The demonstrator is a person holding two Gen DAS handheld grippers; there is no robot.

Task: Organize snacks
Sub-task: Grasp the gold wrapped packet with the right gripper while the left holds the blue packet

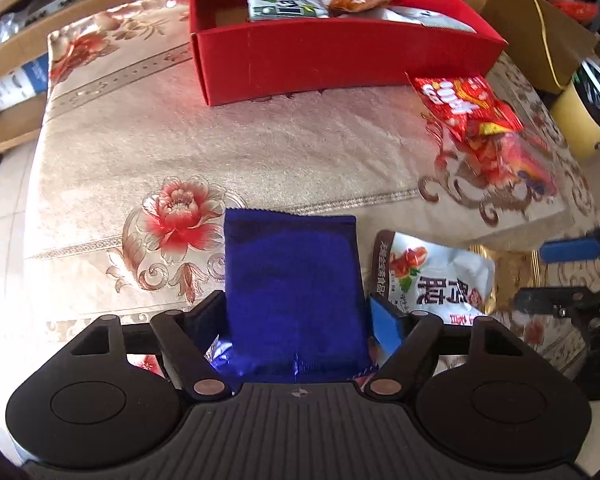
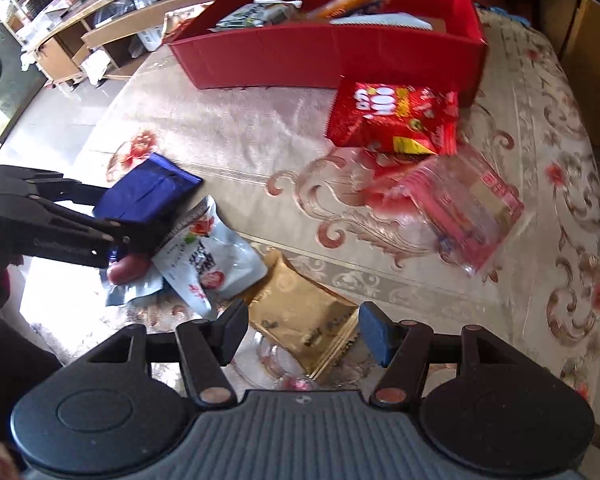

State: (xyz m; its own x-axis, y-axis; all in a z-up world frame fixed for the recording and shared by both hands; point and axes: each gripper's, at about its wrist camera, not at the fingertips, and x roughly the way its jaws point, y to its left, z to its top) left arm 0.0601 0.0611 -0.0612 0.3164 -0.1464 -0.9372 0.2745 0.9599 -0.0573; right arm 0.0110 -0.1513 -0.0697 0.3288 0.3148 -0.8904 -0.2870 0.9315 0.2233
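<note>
Left gripper (image 1: pixel 296 312) clamps the blue packet (image 1: pixel 292 280), long axis toward 12; red box (image 1: pixel 340 64) at 12. Right gripper (image 2: pixel 300 332) part-open, straddling the gold packet (image 2: pixel 300 316).

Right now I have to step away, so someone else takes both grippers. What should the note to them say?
Left gripper: fingers around the blue packet.
Right gripper: fingers astride the gold packet, grip unclear.
Done: several packets already in the red box.
Left on the cloth: blue, gold, white packet, red bag, clear pack.
</note>
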